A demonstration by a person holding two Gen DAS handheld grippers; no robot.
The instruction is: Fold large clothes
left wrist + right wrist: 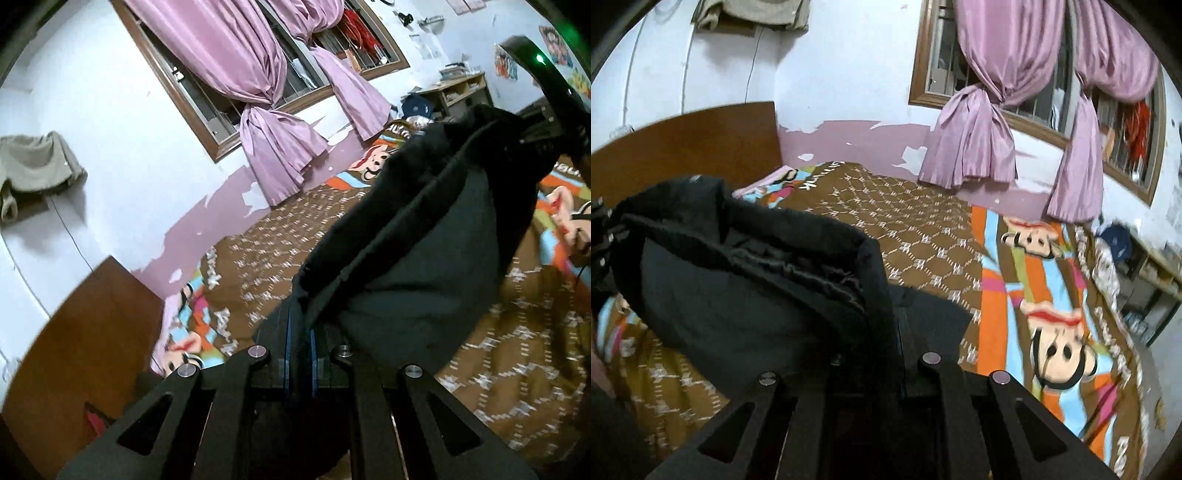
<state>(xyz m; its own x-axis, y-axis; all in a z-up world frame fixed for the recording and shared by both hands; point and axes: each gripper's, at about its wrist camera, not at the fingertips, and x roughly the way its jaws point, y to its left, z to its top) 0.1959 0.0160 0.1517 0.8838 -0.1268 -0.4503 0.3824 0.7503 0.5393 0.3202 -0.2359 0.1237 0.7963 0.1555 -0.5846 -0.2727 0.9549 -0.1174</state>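
Black garment (413,236) — a large, heavy-looking piece of clothing — hangs between my two hands, lifted off the bed (280,258) and stretched into a sagging span above the patterned brown bedspread.

Starting at the left: my left gripper (300,332) has its fingers drawn almost together, clamped on one edge of the cloth; in the left wrist view the blue pads pinch a hem and the fabric rises away from them toward the upper right. There the far end of the span runs up to my other gripper, seen as a dark frame with a green light.

Moving right: my right gripper (899,332) is likewise narrow, closed on the opposite edge. From its own camera the cloth bunches right over the fingers and trails off to the left, with a thick rolled seam showing — possibly a waistband or collar, I cannot tell which. One dark corner droops down toward the bedspread just beside the fingers; whether it touches the bed I cannot say.

As for progress, I judge this an early step. The piece is held up by two points and hangs loose and rumpled, with no crisp fold visible anywhere. What seems left is nearly everything: spreading it flat on the bed, bringing sides or halves together, and smoothing the result into a compact stack.
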